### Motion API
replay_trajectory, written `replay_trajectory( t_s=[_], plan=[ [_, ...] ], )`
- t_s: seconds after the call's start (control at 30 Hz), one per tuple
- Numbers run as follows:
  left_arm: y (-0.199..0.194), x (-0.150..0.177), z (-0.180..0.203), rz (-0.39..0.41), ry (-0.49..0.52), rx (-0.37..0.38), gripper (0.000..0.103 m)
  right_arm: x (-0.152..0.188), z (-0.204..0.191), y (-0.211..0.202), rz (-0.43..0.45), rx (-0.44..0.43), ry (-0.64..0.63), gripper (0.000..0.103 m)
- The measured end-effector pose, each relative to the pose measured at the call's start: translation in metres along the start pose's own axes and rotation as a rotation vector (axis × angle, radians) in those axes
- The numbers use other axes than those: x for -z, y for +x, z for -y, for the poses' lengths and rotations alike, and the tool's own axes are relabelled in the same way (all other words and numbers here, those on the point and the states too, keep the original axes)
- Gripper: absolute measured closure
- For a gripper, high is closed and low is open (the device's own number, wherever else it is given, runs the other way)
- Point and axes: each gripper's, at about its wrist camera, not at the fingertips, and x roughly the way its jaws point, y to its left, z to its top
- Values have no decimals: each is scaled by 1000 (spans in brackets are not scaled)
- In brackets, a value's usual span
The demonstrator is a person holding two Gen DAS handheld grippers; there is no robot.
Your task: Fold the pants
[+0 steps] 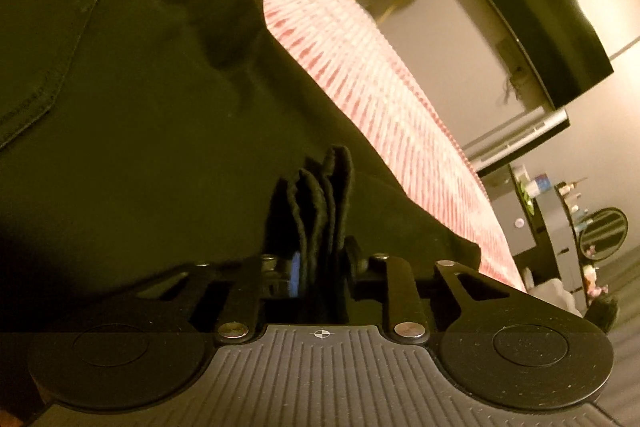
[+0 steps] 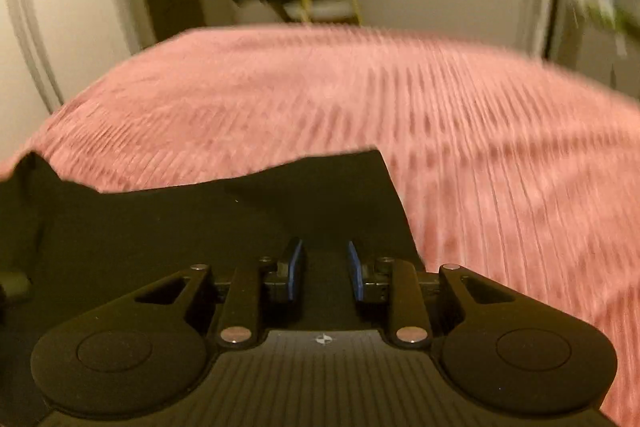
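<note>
- Currently my left gripper (image 1: 320, 227) is clamped on a bunched edge of the dark pants (image 1: 140, 107), which lie on the pink bedspread (image 1: 360, 67).
- My right gripper (image 2: 323, 267) hovers over the cloth, jaws narrowly apart, holding nothing.
- Soft and floppy, I'd guess; best pinched at hems.

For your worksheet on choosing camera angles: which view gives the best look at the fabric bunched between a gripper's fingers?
The left wrist view. There the left gripper is shut on several bunched layers of the dark pants, their edges standing up between its fingers. The right wrist view shows only flat pants under the open right gripper, blurred.
</note>
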Motion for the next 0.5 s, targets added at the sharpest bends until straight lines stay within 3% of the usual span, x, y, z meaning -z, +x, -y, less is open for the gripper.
replay_trajectory(
  t_s=[0.1, 0.17, 0.3, 0.5],
  plan=[
    [3, -2, -1, 3, -10, 25, 72, 0, 2, -11, 4, -3, 13, 78],
    [3, -5, -1, 0, -19, 31, 81, 0, 10, -23, -6, -47, 89, 77],
    [6, -9, 0, -10, -23, 43, 89, 17, 26, -61, 29, -90, 231, 55],
    [-36, -19, 27, 166, 78, 61, 89, 30, 50, -92, 103, -145, 414, 49]
  ],
)
